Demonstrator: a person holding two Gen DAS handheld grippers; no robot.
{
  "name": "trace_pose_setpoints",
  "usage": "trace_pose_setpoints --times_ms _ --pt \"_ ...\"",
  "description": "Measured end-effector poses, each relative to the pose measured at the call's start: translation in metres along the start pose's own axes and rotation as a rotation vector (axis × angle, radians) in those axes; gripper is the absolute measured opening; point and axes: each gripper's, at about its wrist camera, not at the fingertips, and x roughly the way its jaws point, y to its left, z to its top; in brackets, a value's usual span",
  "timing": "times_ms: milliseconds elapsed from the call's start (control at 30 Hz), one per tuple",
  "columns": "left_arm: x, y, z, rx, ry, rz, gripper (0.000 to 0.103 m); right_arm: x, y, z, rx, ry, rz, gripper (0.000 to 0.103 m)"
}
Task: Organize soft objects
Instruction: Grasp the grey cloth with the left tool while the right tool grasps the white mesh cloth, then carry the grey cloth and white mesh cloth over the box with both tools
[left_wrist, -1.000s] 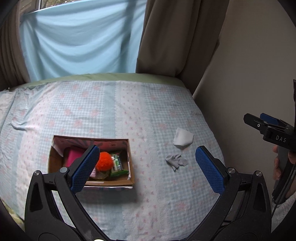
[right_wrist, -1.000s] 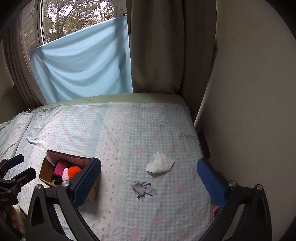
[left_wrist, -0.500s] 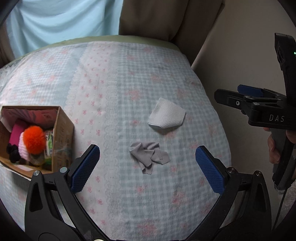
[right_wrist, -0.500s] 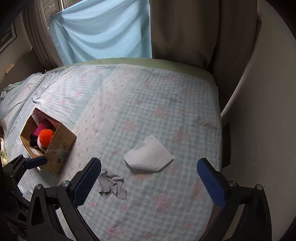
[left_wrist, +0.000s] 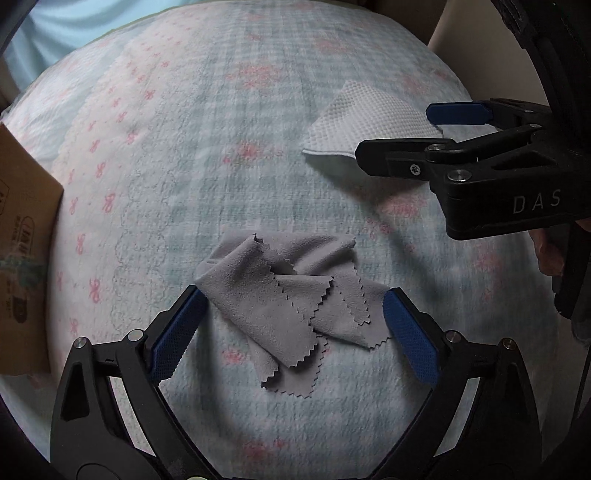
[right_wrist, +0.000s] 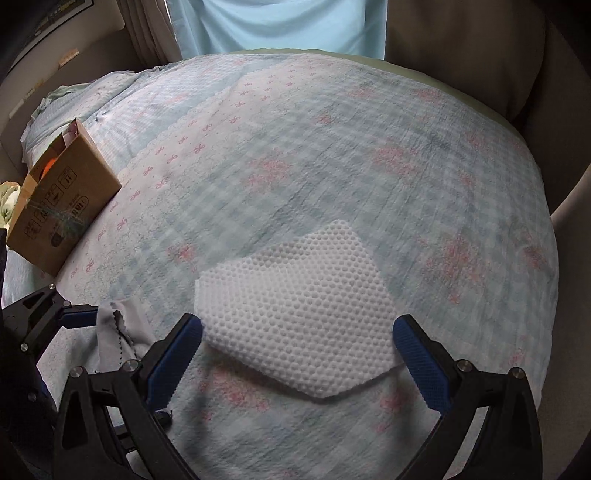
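1. The left gripper (left_wrist: 291, 325), a black two-finger clamp with blue ribbed pads, stood spread wide, its jaws apart on either side of the grey cloth and gripping nothing; whether the pads touched the fabric could not be told.
2. The right gripper (right_wrist: 297, 354), of the same black and blue build, was likewise released, its jaws wide on either side of the near part of the white pad without pinching it. In the left wrist view it (left_wrist: 413, 138) reached in from the right, over that pad's near edge.
3. The quilted bedcover (right_wrist: 332, 147), pale blue check with pink bows and flowers and a scalloped white band, spread across the whole bed under everything.
4. The brown cardboard box (right_wrist: 61, 201), printed with handling symbols, sat on the bedcover well to the left, a glimpse of something orange showing inside.
5. The white dimpled pad (right_wrist: 295, 306), a soft folded sheet covered in small raised dots, lay flat on the bedcover with one corner pointing toward the right wrist camera.
6. The grey microfibre cloth (left_wrist: 284, 299), thin and matte with zigzag pinked edges, lay crumpled in overlapping folds on the bedcover, near the white pad but apart from it.
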Motion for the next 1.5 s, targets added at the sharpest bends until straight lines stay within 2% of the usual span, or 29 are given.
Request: trace_pose_setpoints --times_ms 100,167,200,233,267,333,367,433,533,667,967,1200,1500 --pt "0.002 -0.007 -0.003 0.034 -0.042 0.025 0.095 0.008 0.003 0.000 -0.047 -0.016 -0.031 0.103" --pt "0.002 -0.009 -0.002 0.048 -0.045 0.026 0.082 0.010 0.003 0.000 -0.063 -0.026 -0.060 0.093" --pt "0.001 -0.011 0.000 0.054 -0.049 0.023 0.078 0.009 0.001 0.000 -0.063 -0.034 -0.069 0.085" --pt "0.000 -0.012 0.002 0.062 -0.051 0.020 0.069 0.007 0.000 0.001 -0.053 -0.041 -0.076 0.074" --pt "-0.002 -0.012 0.004 0.071 -0.053 0.019 0.062 0.005 -0.003 0.002 -0.039 -0.047 -0.085 0.069" --pt "-0.004 -0.012 0.009 0.077 -0.053 0.014 0.051 0.002 -0.010 0.005 -0.012 -0.053 -0.101 0.051" --pt "-0.004 -0.010 0.011 0.072 -0.051 0.009 0.044 0.001 -0.012 0.006 0.004 -0.054 -0.107 0.046" --pt "-0.006 -0.005 0.014 0.056 -0.049 -0.003 0.031 -0.001 -0.018 0.008 0.034 -0.051 -0.122 0.031" --pt "-0.009 0.003 0.018 0.040 -0.041 -0.013 0.024 -0.006 -0.024 0.008 0.082 -0.053 -0.127 0.023" --pt "-0.012 0.008 0.020 0.031 -0.037 -0.025 0.018 -0.016 -0.023 0.012 0.111 -0.066 -0.137 0.019" --pt "-0.047 0.019 0.030 0.017 -0.080 -0.031 0.017 -0.063 -0.006 0.029 0.137 -0.103 -0.169 0.016" --pt "-0.113 0.033 0.050 -0.008 -0.162 -0.044 0.017 -0.134 0.025 0.054 0.158 -0.151 -0.200 0.016" --pt "-0.217 0.064 0.067 -0.044 -0.239 -0.050 0.017 -0.221 0.090 0.089 0.202 -0.196 -0.211 0.016"
